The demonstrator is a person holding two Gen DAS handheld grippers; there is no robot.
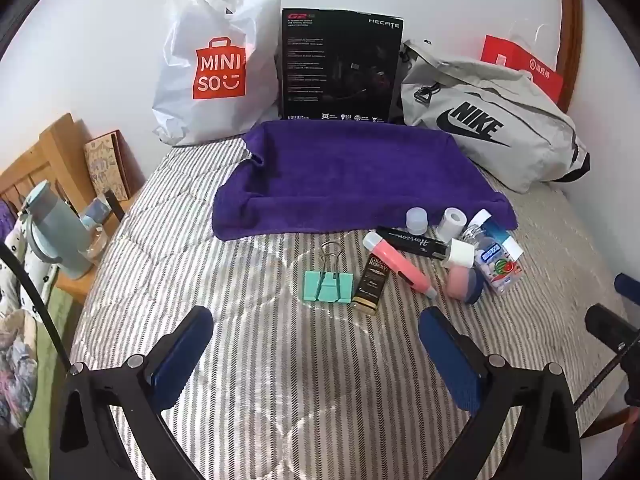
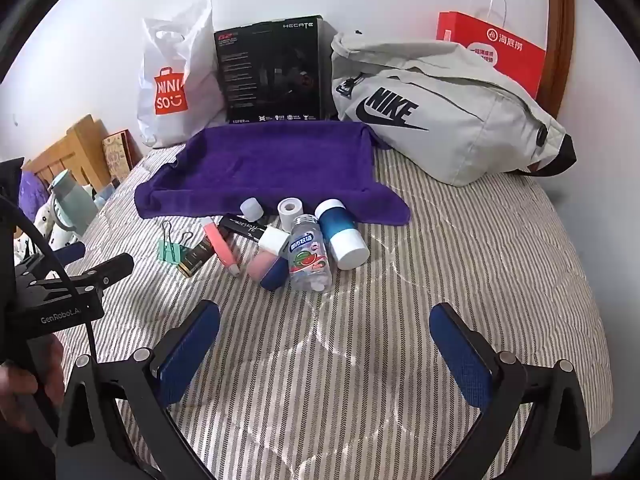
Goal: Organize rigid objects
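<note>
Small items lie in a loose heap on the striped bedcover, in front of a purple towel (image 1: 352, 176) (image 2: 272, 168): a mint binder clip (image 1: 329, 285) (image 2: 170, 249), a small black-and-gold box (image 1: 372, 284) (image 2: 196, 258), a pink tube (image 1: 400, 266) (image 2: 220, 246), a black tube (image 1: 412, 240), a clear candy bottle (image 1: 498, 262) (image 2: 309, 258), a blue-and-white canister (image 2: 340, 232), a tape roll (image 2: 290, 210) and a pink-and-blue sponge (image 2: 268, 270). My left gripper (image 1: 318, 326) stands open just short of the clip, empty. Open and empty too, my right gripper (image 2: 326, 320) hovers before the candy bottle.
Against the wall stand a white shopping bag (image 1: 216, 68), a black box (image 1: 340, 66), a grey Nike bag (image 1: 488, 120) and a red paper bag (image 2: 492, 52). A wooden side table with a teal bottle (image 1: 56, 232) is at left. The left gripper's body (image 2: 60, 292) shows in the right view.
</note>
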